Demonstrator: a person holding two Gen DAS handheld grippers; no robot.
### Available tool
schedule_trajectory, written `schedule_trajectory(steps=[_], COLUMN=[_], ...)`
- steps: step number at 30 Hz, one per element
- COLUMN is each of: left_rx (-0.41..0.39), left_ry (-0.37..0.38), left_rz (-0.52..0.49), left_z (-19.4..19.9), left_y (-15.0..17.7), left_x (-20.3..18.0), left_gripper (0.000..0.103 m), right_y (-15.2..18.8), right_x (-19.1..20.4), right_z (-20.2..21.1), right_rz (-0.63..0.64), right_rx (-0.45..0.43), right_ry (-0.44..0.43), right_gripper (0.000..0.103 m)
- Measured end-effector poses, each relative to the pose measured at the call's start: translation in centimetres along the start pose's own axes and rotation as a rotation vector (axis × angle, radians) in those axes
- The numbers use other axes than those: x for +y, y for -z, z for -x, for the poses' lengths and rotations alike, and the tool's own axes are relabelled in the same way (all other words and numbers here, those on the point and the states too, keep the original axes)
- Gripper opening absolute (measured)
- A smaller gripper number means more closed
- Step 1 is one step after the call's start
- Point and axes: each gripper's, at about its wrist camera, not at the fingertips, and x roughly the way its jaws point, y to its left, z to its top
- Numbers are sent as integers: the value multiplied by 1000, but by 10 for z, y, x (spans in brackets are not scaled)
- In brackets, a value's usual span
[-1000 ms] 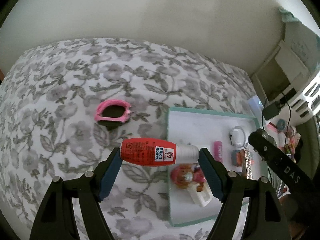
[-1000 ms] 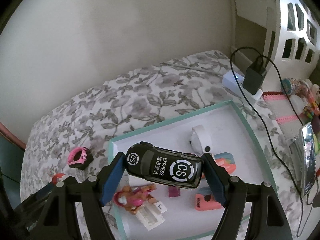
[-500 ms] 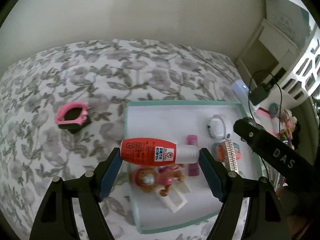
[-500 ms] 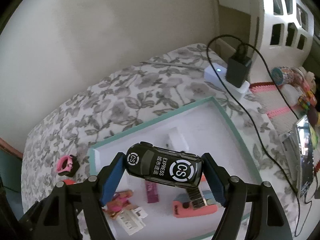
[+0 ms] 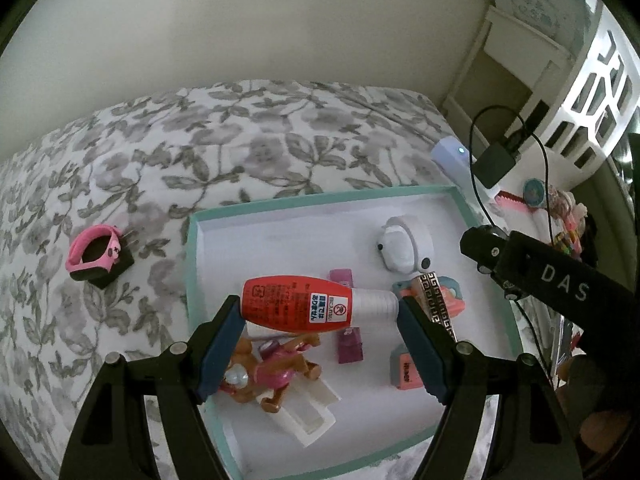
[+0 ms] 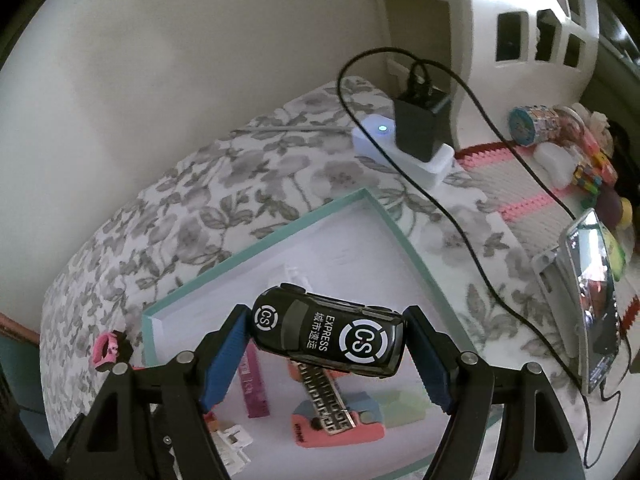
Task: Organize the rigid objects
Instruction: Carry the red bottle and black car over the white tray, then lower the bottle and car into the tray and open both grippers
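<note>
My left gripper (image 5: 320, 312) is shut on a red bottle with a white cap (image 5: 316, 306), held lengthwise above the white tray with a teal rim (image 5: 192, 240). My right gripper (image 6: 326, 340) is shut on a black toy car (image 6: 328, 334) marked "EXPRESS", hanging over the same tray (image 6: 376, 204). In the tray lie a doll figure (image 5: 268, 372), a white round gadget (image 5: 406, 244), a magenta stick (image 6: 252, 384), a patterned metal bar (image 6: 324, 396) and coral pieces (image 6: 340, 428). A pink watch on a black block (image 5: 98, 252) rests on the floral cloth left of the tray.
A white power strip with a black charger (image 6: 416, 132) and its cable lies beyond the tray's far right corner. A phone on a stand (image 6: 592, 304), a pink-edged mat (image 6: 520, 184) and small toys (image 6: 576, 140) crowd the right side. The wall runs behind the floral-covered table (image 5: 240, 148).
Both grippers have shifted rightward over the tray with their loads, and the views have rolled a little. The pink watch has slid toward the left edge of both views. Both grips are unchanged.
</note>
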Motion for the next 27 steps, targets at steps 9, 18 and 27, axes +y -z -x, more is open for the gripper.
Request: schedule_trajectory(steps=[9,18,27], left_rx=[13,29,75], left_ry=[-12,-34,-55], left_rz=[-12,-20,-30], left_z=[-8,-15,-28], left_y=[2,5,10], left_x=[-2,1,2], left_gripper=[79,79,79], right_y=[0,4,13], right_x=[-11,-9,-8], right_z=[-13,-22,-43], right_rz=[-7,9,18], right_rx=[45,82,151], right_ry=[21,34,55], right_gripper=[79,79,79])
